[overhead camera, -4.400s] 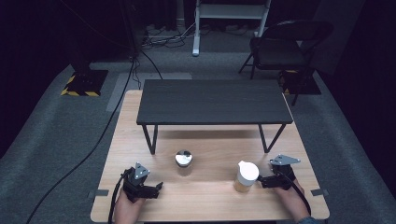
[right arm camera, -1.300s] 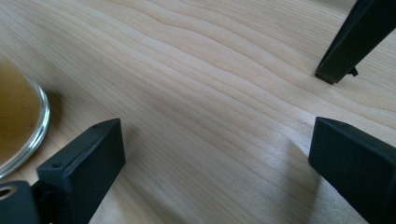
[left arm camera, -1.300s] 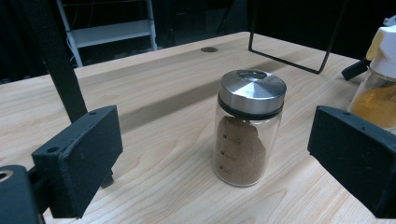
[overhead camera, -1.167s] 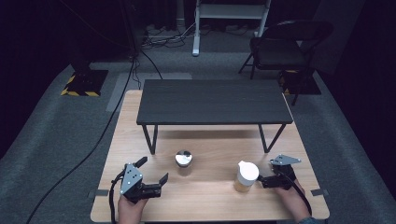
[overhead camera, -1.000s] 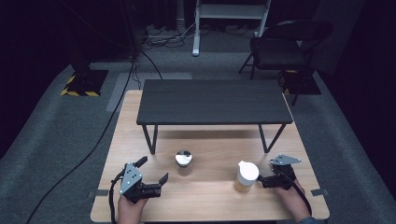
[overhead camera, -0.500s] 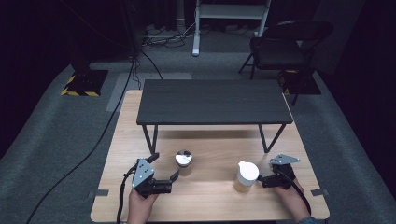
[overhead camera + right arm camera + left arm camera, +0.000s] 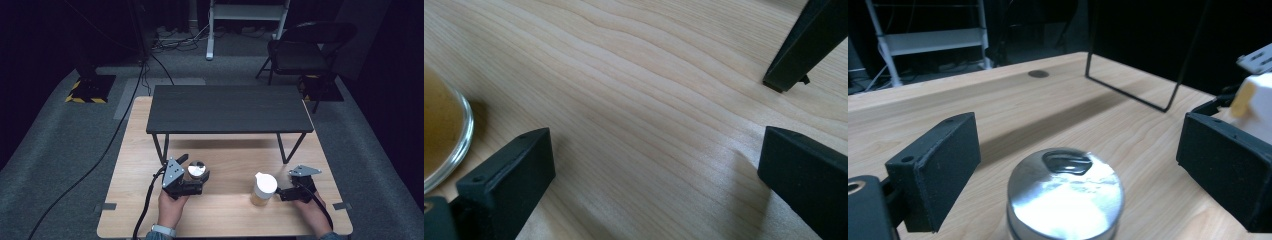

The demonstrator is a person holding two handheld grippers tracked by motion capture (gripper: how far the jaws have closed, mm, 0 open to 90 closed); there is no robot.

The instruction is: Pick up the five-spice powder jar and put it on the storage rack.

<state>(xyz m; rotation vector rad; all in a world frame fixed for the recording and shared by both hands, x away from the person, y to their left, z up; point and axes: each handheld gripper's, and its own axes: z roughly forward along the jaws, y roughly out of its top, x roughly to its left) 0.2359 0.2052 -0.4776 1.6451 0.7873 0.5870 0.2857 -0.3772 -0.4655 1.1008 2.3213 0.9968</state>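
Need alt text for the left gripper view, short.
A shiny metal lid on a container sits between the open black jaws of the left hand-held gripper, untouched, on a light wood table. Behind stand a thin black frame leg and a dark room.

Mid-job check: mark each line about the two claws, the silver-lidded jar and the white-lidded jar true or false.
1. The left claw straddles the silver-lidded jar with its jaws open. True.
2. The left claw's pads press on the jar's sides. False: gaps show on both sides.
3. The right claw grips the white-lidded jar. False: its open jaws hold bare tabletop between them, with the jar off to one side.
4. The white-lidded jar holds an amber fill. True.
5. The silver-lidded jar lies tipped over. False: it stands upright on the wooden table.
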